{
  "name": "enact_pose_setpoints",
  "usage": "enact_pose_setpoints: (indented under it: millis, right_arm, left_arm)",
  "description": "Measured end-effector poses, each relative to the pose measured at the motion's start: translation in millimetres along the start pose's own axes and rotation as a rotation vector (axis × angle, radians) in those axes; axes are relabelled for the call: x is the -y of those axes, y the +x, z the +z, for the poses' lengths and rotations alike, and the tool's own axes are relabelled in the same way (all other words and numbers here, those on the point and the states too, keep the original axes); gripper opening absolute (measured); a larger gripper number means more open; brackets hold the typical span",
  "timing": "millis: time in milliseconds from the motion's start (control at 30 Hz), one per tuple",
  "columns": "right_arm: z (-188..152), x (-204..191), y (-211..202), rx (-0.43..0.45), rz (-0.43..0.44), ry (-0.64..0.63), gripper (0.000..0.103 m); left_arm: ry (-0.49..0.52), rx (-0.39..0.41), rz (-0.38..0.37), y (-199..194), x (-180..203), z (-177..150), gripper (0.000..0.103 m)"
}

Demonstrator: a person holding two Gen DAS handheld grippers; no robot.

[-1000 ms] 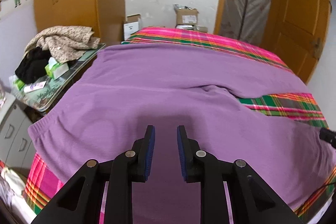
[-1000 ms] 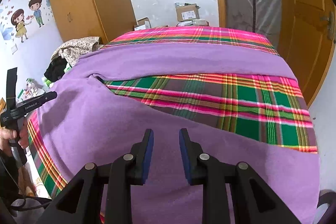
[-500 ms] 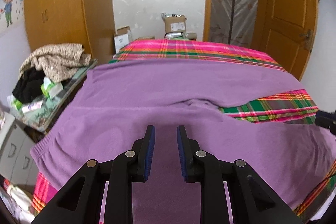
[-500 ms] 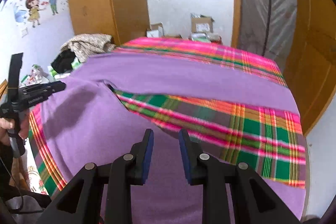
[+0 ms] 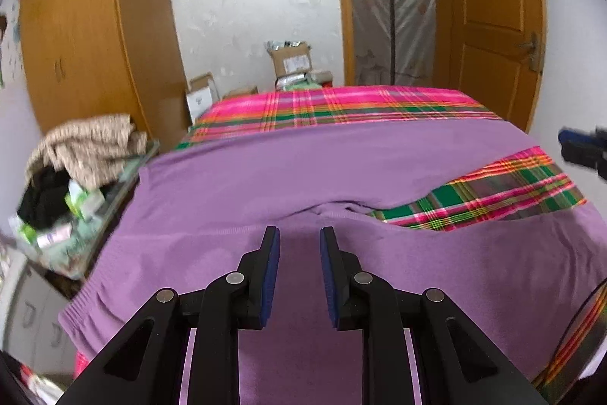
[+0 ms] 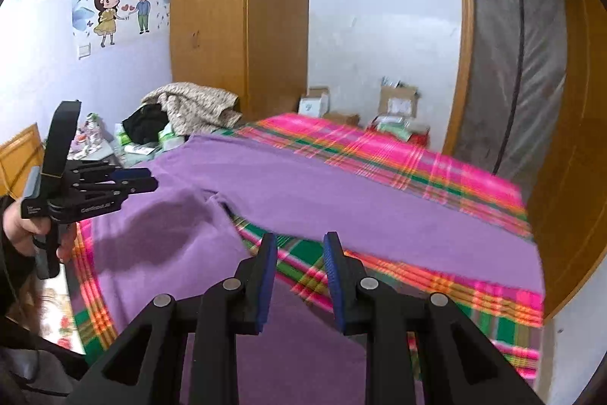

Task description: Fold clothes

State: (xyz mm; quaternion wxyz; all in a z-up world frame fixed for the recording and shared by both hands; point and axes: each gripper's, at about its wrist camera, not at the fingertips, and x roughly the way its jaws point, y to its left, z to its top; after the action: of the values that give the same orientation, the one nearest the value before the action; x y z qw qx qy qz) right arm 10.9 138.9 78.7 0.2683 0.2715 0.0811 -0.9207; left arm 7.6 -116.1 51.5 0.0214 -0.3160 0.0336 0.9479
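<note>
The purple trousers (image 5: 265, 177) are spread across the bed (image 5: 341, 105), just beyond both part-open, empty tools: left tool (image 5: 299, 272), right tool (image 6: 299, 276).

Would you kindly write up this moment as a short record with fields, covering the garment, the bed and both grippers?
garment: purple trousers spread flat, legs apart in a V
surface: bed with pink and green plaid cover, which shows between the legs
left gripper: jaws apart, nothing between them, above the trousers near the crotch
right gripper: jaws apart, empty, above the nearer leg
side table: heaped with a beige garment and small items
task state: no fold made yet
</note>
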Motion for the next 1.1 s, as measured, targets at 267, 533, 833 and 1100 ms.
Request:
enact_pose_setpoints:
  millis: [267,533,833,1100]
  right_arm:
    - [18,5,14,-0.041,0.03,0.022,0.026]
    - [45,-1,36,-0.095,0.07,-0.04,0.026]
    - [85,-4,52,-0.077,0.113,-0.114,0.026]
    - [111,1,102,-0.122,0.166,-0.181,0.03]
  left_arm:
    - [-0.074,0.005,0.078,-3,-26,12,0.022]
    - [-0.076,0.01,0.126,-2,-49,33,0.022]
    - [-0.07,0.02,0.181,-3,-89,66,0.023]
    - [-0.052,-0.024,0.154,36,-132,86,0.042]
